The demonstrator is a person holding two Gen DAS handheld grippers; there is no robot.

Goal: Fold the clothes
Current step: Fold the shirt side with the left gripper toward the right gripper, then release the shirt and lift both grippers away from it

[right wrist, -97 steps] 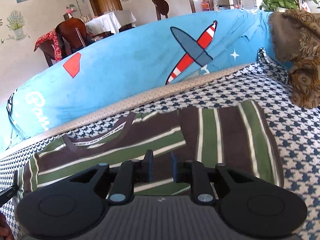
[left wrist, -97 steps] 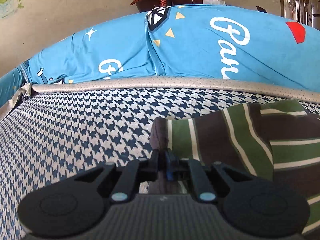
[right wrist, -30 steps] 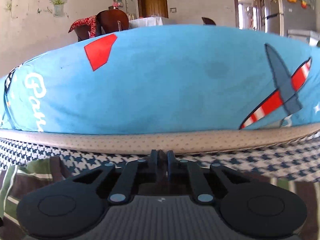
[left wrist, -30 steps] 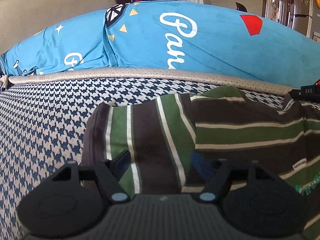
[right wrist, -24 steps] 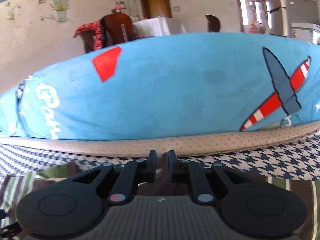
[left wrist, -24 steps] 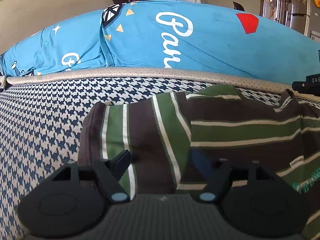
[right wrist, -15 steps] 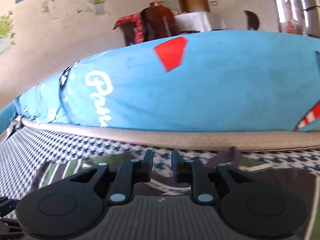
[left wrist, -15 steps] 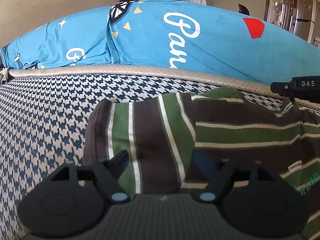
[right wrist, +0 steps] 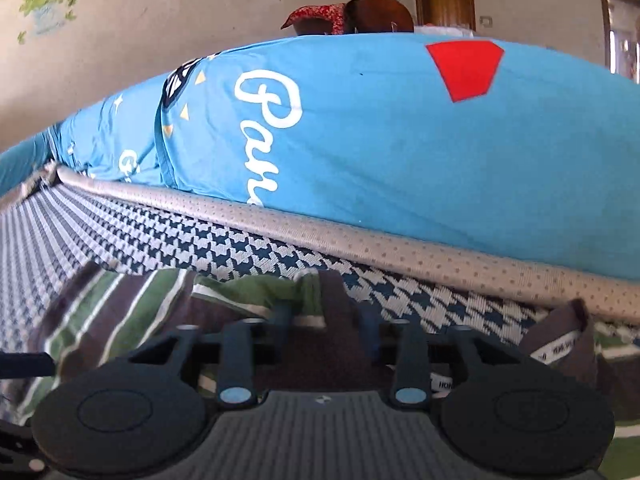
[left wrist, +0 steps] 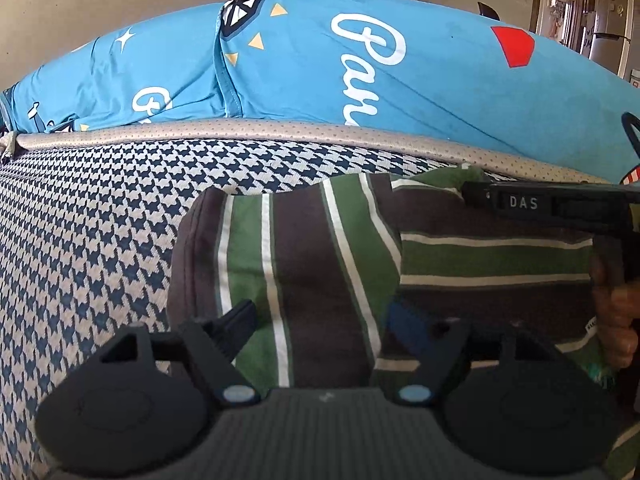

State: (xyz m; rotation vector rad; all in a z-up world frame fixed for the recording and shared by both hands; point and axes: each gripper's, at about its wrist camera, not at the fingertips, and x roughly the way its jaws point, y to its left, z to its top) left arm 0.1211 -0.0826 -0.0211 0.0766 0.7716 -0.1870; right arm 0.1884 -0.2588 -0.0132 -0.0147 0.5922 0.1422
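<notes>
Both the left gripper (left wrist: 320, 316) and right gripper (right wrist: 326, 326) hover spread over the striped shirt (left wrist: 312, 248). Grip matching edges low and fold evenly

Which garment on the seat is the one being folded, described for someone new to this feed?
Find the big bright blue printed cushion across the back, then the navy-and-white houndstooth seat cover in front of it. Lying on that cover is the brown, green and white striped shirt, beneath the open left gripper. It is the only striped fabric there.
</notes>
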